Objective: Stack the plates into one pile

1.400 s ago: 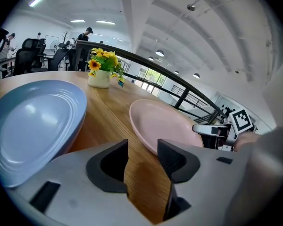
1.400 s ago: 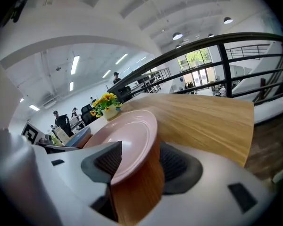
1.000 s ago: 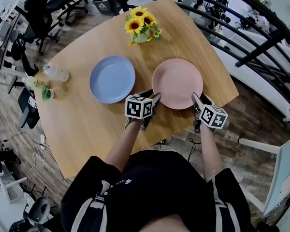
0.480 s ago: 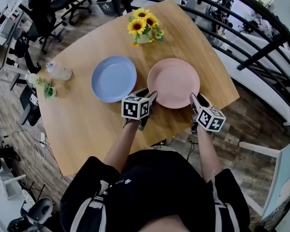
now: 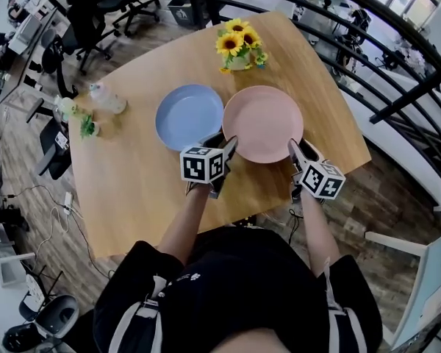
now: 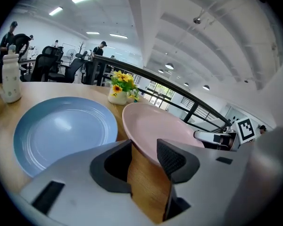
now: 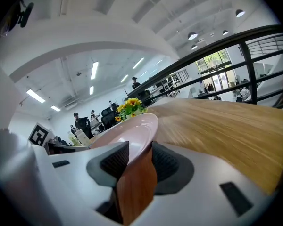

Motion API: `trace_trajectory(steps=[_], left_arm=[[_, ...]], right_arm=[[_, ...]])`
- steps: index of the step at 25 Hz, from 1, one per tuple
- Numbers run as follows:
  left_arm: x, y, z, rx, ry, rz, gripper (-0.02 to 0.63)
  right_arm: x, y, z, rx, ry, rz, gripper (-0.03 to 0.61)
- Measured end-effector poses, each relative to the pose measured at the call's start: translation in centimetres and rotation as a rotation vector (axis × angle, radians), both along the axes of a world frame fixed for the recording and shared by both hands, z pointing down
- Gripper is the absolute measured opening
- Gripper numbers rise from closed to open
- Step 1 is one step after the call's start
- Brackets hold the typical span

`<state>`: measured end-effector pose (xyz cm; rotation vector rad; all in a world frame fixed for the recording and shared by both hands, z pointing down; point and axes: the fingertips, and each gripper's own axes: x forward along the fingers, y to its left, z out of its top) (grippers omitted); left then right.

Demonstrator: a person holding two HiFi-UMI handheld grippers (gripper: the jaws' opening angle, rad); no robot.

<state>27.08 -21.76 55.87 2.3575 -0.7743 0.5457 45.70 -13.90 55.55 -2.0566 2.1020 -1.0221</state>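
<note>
Pink plate [image 5: 262,122] is clamped from both sides: left gripper [image 6: 144,157] has its jaws on the near-left rim, and right gripper [image 7: 140,157] has its jaws closed on the near-right rim. In both gripper views the held edge sits clear of the wooden table [image 5: 140,190], with wood grain visible under the rim between the pads. Plate's left rim meets the right rim of the blue plate [image 5: 189,117], touching or slightly over it, can't tell which; blue plate lies flat on the table, sunflower pot [image 5: 239,48] behind both, small bottle [image 5: 106,98] well off to the left.
</note>
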Motion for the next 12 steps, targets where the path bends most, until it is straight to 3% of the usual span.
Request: trace_trajectory(steps=[12], left_arm=[[-8.6, -2.8, -1.7, 0.013, 0.044, -0.136, 0.169]], right_arm=[[-7.7, -5.1, -2.2, 0.038, -0.023, -0.112, 0.153]])
